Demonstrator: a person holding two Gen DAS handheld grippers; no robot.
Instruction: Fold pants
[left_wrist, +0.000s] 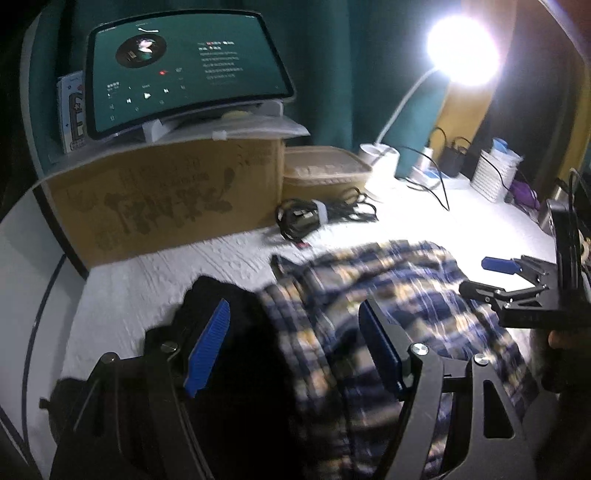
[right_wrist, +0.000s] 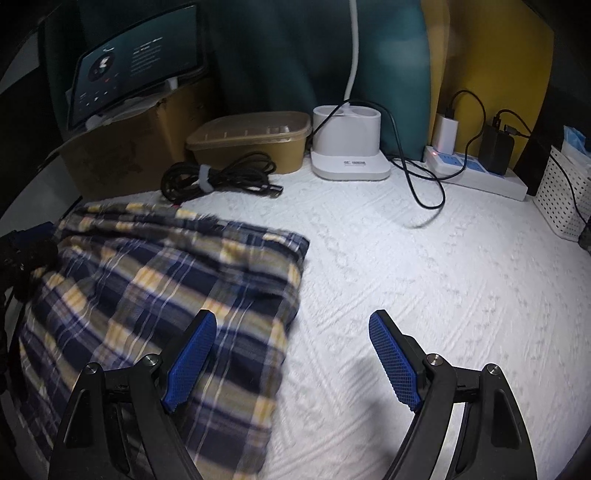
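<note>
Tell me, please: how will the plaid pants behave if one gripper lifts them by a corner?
The pants lie in soft folds, so they will probably droop and partly unfold. The thin cloth looks light. On the textured white cover they would likely bunch up if pushed.

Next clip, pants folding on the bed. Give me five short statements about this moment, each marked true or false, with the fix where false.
1. The plaid pants lie on the white bedspread. True.
2. The right hand-held gripper is clamped on the pants. False: its jaws stand open with nothing between the pads; one finger is over the cloth, the other over bare bedspread.
3. The left hand-held gripper is open. True.
4. The tablet screen is dark. False: it is lit, showing a music player.
5. The bundled black cable lies on top of the pants. False: it lies on the bedspread beyond them, in front of the brown lidded container.
</note>
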